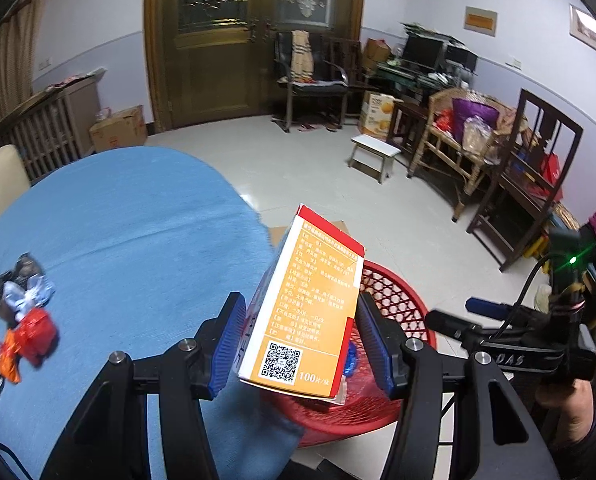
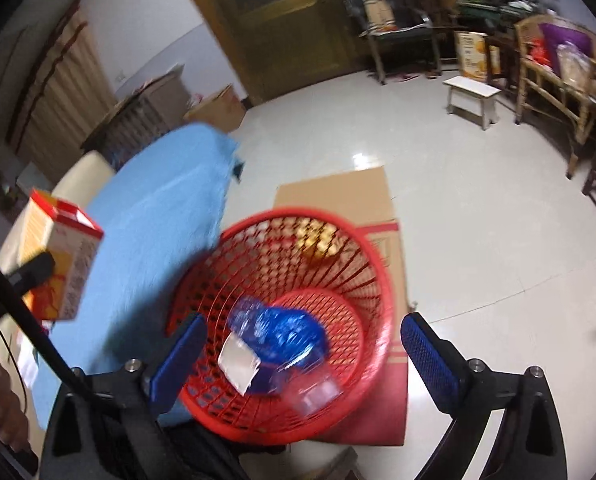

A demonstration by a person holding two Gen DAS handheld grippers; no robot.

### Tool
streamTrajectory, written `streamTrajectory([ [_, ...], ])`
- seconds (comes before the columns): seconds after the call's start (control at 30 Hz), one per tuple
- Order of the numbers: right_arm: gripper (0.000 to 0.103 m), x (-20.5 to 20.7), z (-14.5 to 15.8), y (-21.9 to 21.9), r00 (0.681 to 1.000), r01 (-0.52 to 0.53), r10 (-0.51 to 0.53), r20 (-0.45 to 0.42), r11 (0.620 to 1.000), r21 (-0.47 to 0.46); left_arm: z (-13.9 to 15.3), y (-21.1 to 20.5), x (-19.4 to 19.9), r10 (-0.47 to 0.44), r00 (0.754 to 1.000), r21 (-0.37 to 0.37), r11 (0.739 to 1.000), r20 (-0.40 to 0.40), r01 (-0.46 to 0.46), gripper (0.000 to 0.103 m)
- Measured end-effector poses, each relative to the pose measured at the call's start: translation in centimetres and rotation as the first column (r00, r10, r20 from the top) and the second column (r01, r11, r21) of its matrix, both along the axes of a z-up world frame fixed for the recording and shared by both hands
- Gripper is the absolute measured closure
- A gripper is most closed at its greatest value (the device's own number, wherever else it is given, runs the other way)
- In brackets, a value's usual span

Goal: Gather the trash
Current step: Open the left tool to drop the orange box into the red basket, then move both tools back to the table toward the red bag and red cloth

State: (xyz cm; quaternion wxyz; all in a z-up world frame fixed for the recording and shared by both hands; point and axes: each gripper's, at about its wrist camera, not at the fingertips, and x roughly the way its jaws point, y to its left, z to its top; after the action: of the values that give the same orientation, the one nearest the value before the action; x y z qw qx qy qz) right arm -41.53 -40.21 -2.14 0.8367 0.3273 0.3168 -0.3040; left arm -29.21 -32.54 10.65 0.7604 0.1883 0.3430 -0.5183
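My left gripper [image 1: 298,332] is shut on an orange and red medicine box [image 1: 304,316], tilted, held at the table edge above a red mesh basket [image 1: 394,304]. The box also shows at the left of the right wrist view [image 2: 58,264]. My right gripper [image 2: 302,344] is open and empty above the basket [image 2: 218,396], which holds a crumpled blue plastic bottle [image 2: 282,332], a white paper scrap [image 2: 238,364] and yellow wrappers [image 2: 318,240]. Several crumpled wrappers [image 1: 22,312] lie on the blue tablecloth [image 1: 130,232] at the left.
The basket stands on flattened cardboard [image 2: 338,192] on the tiled floor beside the table. A small white stool [image 1: 374,156], wooden chairs [image 1: 530,184] and a wicker bench [image 1: 458,140] stand at the right. My right gripper's body [image 1: 538,344] shows in the left wrist view.
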Motion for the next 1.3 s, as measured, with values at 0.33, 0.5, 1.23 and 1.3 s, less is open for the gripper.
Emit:
streamTrajectory([
  [0.33,0.004,-2.9,1.2,-2.1,0.994,0.097,-0.096,0.051,0.995,0.000,-1.5,-4.7,-0.9,-0.069,0.997,0.036,0.997,-0.036,0.070,0.039],
  [0.5,0.004,-3.8,1.5,-2.5,0.990,0.121,-0.121,0.068,0.993,0.004,-1.5,-4.9,0.0,-0.041,0.999,0.051,0.998,-0.023,0.042,0.026],
  [1.23,0.004,6.4,2.5,4.0,0.992,-0.121,0.122,0.016,0.992,-0.045,-3.5,14.1,9.5,0.390,0.909,0.013,0.920,-0.146,-0.393,0.026],
  [1.3,0.004,8.0,2.8,5.4,0.987,-0.162,0.163,0.007,0.985,-0.051,-3.9,16.1,10.6,0.437,0.886,0.011,0.898,-0.158,-0.441,0.026],
])
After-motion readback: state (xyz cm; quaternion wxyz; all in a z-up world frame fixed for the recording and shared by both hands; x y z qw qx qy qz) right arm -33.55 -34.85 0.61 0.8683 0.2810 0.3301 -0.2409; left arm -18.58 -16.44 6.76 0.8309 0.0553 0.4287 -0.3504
